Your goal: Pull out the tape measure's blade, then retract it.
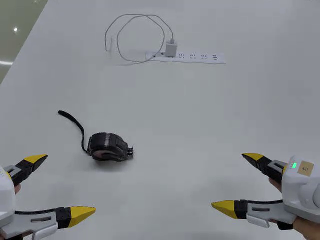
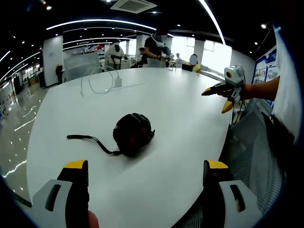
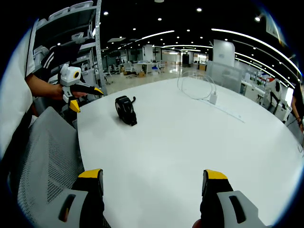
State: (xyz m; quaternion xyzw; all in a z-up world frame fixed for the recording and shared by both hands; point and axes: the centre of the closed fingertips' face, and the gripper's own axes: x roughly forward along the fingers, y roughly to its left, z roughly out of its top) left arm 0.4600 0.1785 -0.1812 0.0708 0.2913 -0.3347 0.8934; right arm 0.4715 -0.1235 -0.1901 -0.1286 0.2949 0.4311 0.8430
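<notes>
Tape measure [image 1: 109, 146] flat on tabletop [image 1: 210, 115], ahead of left tool [image 1: 69, 183] and near its tips; well off to the left of right tool [image 1: 228, 180]. No blade showing outside case; case mouth turned toward right tool. Wrist strap [image 1: 72, 122] trailing away on far side of case. Both tools with jaws apart, holding nothing, clear of case. Judged: no step done yet. Left to do: steady case, grip blade hook, draw blade out, then let it run back in.
</notes>
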